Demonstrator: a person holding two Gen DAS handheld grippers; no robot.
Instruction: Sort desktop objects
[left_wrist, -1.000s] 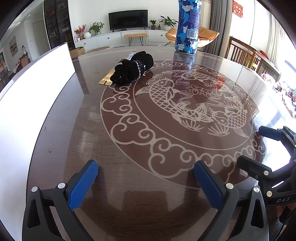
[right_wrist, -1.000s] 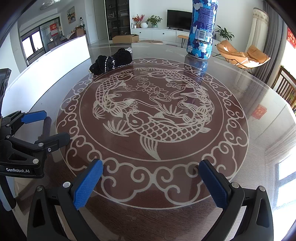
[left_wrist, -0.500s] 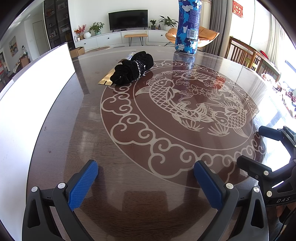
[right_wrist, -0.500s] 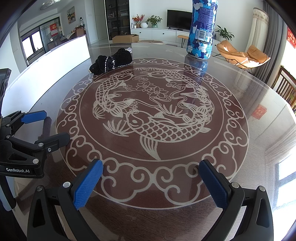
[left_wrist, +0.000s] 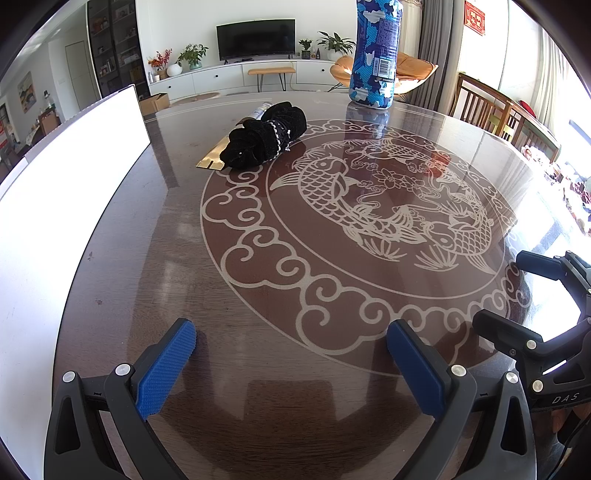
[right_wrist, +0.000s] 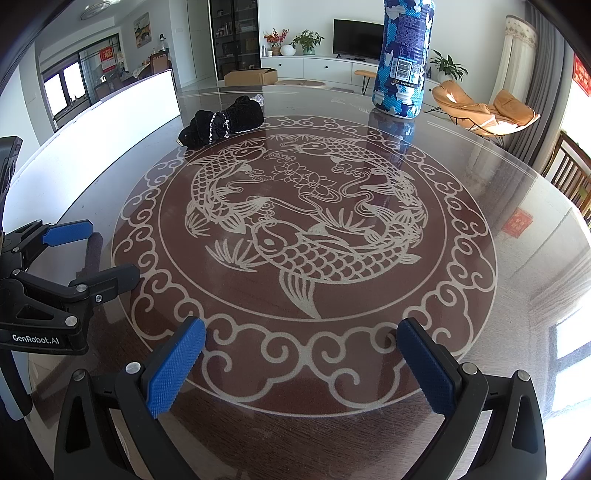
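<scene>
Both claws, left gripper (left_wrist: 291, 354) and right gripper (right_wrist: 301, 350), gaping empty at near table (left_wrist: 258, 369) edge; sorting seemingly unstarted, with black fuzzy cloth bundle (left_wrist: 264, 140) and tall blue-and-white patterned bottle (left_wrist: 373, 55) untouched near far edge.

Round glass-topped table (left_wrist: 155, 236) with koi pattern, television (left_wrist: 255, 38), orange armchair (right_wrist: 484, 110), potted plants (left_wrist: 192, 55)

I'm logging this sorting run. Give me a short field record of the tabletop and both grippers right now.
surface: round dark wooden table with pale koi-fish inlay
far edge: tall blue-and-white patterned bottle, upright
left of inlay: black beaded fabric bundle lying over a flat gold strip
behind bundle: small silver cylinder, partly hidden
left gripper: open, empty
right gripper: open, empty
</scene>
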